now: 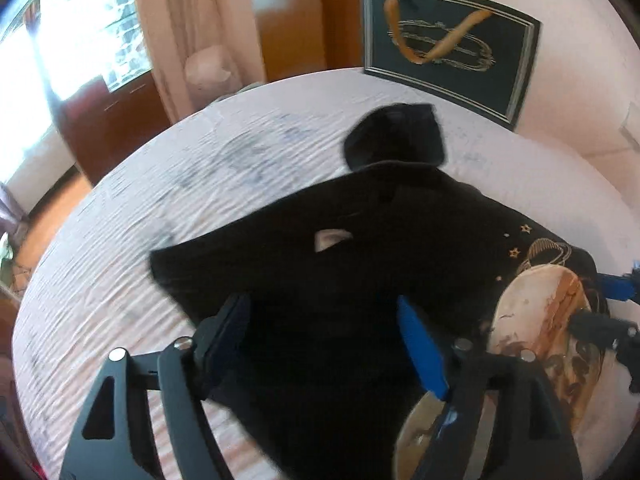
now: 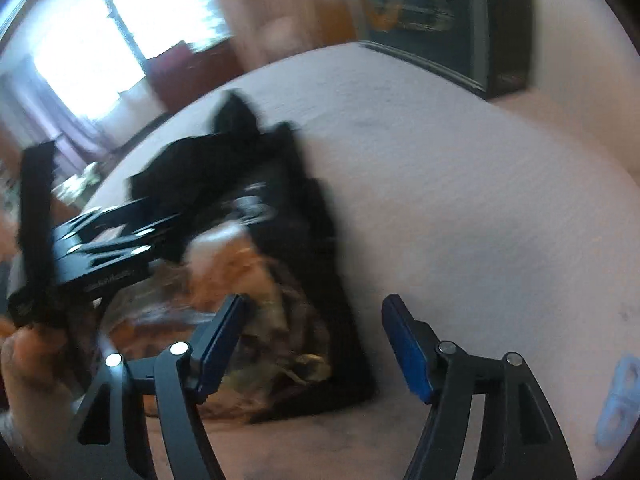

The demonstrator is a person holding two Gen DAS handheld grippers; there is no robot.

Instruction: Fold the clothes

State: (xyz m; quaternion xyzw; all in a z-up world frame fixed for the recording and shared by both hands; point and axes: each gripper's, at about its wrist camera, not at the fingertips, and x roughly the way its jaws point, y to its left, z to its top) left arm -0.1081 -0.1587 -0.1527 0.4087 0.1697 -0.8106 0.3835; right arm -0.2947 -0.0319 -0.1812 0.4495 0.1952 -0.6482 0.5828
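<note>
A black garment [image 1: 360, 216] with a cream and orange planet print [image 1: 540, 300] lies partly folded on a white bed [image 1: 160, 200]. A dark bunched part [image 1: 396, 136] sits at its far end. My left gripper [image 1: 324, 324] hovers open over the garment's black middle, and nothing is pinched between its pads. At the right edge of the left wrist view shows a blue finger [image 1: 618, 286] of the other gripper. In the right wrist view my right gripper [image 2: 314, 328] stands open above the garment's [image 2: 312, 240] near right edge, its pads touching nothing. The view is blurred.
A dark gift bag [image 1: 448, 52] with gold ribbon handles stands at the bed's far side by a pink wall. A window, curtains and a wooden cabinet lie far left. A hand [image 2: 28, 376] holds the left tool's black frame [image 2: 100, 252]. A pale blue object [image 2: 618, 400] lies at right.
</note>
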